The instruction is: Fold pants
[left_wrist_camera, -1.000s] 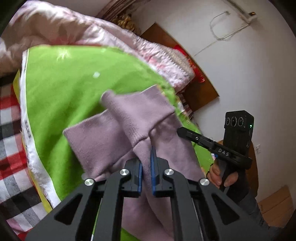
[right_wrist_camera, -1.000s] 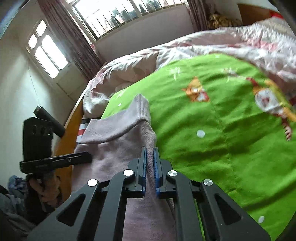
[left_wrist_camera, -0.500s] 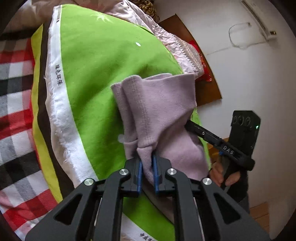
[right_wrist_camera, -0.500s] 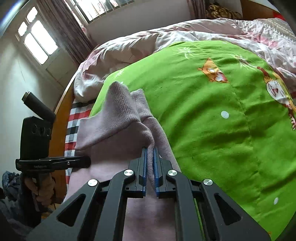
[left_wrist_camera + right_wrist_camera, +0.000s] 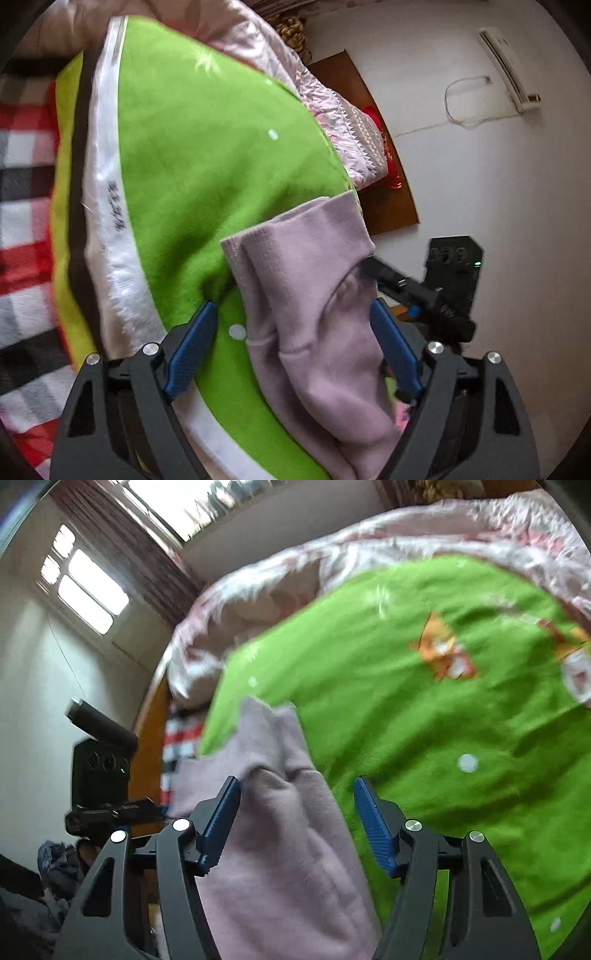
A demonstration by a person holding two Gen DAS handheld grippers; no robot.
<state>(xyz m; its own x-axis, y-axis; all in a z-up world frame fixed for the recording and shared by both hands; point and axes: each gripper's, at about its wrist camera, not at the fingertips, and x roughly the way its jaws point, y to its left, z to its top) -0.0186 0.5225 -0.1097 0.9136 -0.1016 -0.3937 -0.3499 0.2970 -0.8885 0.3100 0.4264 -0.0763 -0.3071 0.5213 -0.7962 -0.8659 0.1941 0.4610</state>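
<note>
Though doubled over already, not neat yet. Soft purple pants [image 5: 314, 314] lying in a long, lumpy bundle on the green blanket [image 5: 203, 166], close to its near edge. Two cuffs side by side at the far end, one a bit on top of the other. Some bumps and a deep crease near the middle.

Straddled by the left gripper [image 5: 291, 306], jaws spread wide, one blue pad on each side of the cloth. Nothing pinched. Same with the right gripper [image 5: 297, 781]: jaws wide apart, the bundle running up between them, no grip on it. Hard to tell if either pad touches the cloth. Both pictures a bit blurry.

Looks like the end of one fold: cloth laid down, jaws off it. Probably about halfway through the job, since the bundle seems too long to call done.

Next, most likely one more fold. Calls for pinching one end of the bundle, through all the layers, one gripper near each corner. Then lifting it and laying it over the other end. Best to go slow, since soft layers slide apart easily.

Around the blanket: a red, white and black checked sheet [image 5: 26, 221] on one side, a pink quilt [image 5: 280, 587] heaped behind.
</note>
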